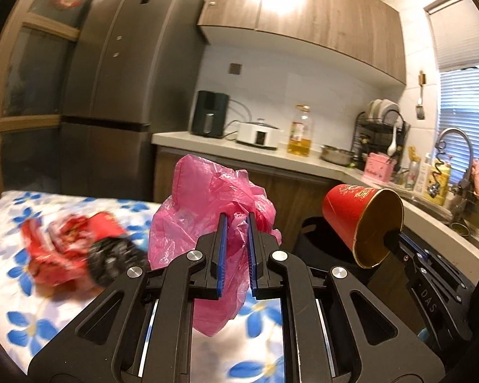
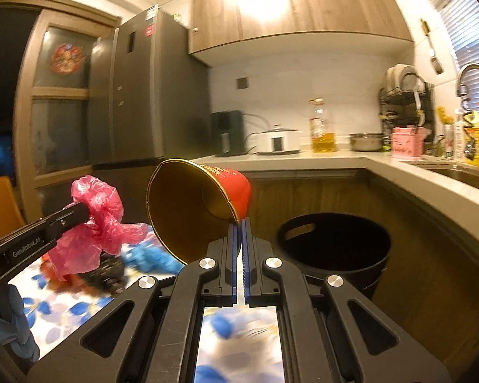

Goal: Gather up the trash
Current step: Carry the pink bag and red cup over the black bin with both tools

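Both hands are loaded: the left gripper (image 1: 236,220) has its fingers clamped on a crumpled pink plastic bag (image 1: 204,210), and in the right wrist view the right gripper (image 2: 239,226) has its fingers pressed together on the rim of a red paper cup (image 2: 204,204), gold inside, tipped on its side with the mouth facing lower left. The black bin (image 2: 335,242) sits open at centre right of that view, tucked against the wooden cabinet under the L-shaped kitchen counter (image 2: 399,172).

My read: this is the carry to the bin. To do it well, bring each piece fully over the bin mouth before letting go; the cup is pinched only by a thin rim, so a smooth swing beats a jerk. The bag hangs loose below the fingers and looks likely to drag or snag, so keep it high.

Room to move: the bin rim is close under the counter edge on the right, so approach from the open side nearest the camera. At lower left, 1 red wrapper heap (image 1: 70,249) waits on the floral tabletop (image 1: 22,303), with blue scraps (image 2: 150,258) just beside it
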`<act>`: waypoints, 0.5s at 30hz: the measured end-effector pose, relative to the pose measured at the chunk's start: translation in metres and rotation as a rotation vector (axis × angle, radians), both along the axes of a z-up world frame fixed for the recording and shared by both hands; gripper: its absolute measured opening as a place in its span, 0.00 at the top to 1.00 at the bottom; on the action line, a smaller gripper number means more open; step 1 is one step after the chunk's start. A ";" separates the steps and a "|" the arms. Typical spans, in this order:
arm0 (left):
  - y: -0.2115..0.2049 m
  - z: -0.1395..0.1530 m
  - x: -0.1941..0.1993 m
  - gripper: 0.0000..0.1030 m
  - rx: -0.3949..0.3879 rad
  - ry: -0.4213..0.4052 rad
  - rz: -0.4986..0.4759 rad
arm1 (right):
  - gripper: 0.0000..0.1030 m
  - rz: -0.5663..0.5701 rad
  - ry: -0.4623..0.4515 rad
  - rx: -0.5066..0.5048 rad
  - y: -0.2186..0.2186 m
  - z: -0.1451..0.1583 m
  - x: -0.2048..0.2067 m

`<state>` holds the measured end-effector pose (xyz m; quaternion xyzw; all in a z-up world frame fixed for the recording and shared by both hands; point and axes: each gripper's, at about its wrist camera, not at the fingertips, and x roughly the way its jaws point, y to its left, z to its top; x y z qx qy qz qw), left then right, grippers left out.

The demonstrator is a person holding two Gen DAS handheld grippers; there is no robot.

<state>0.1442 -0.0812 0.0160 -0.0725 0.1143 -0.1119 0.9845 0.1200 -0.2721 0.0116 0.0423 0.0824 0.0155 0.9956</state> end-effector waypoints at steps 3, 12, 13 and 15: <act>-0.023 0.006 0.013 0.90 0.001 -0.013 -0.040 | 0.96 -0.054 -0.018 0.003 -0.021 0.004 0.004; -0.089 0.013 0.047 0.90 0.009 -0.049 -0.153 | 0.96 -0.172 -0.033 0.024 -0.070 0.004 0.019; -0.093 0.013 0.050 0.90 0.008 -0.049 -0.162 | 0.96 -0.180 -0.033 0.027 -0.074 0.004 0.019; -0.105 0.012 0.057 0.90 0.011 -0.050 -0.181 | 0.96 -0.197 -0.033 0.030 -0.079 0.003 0.022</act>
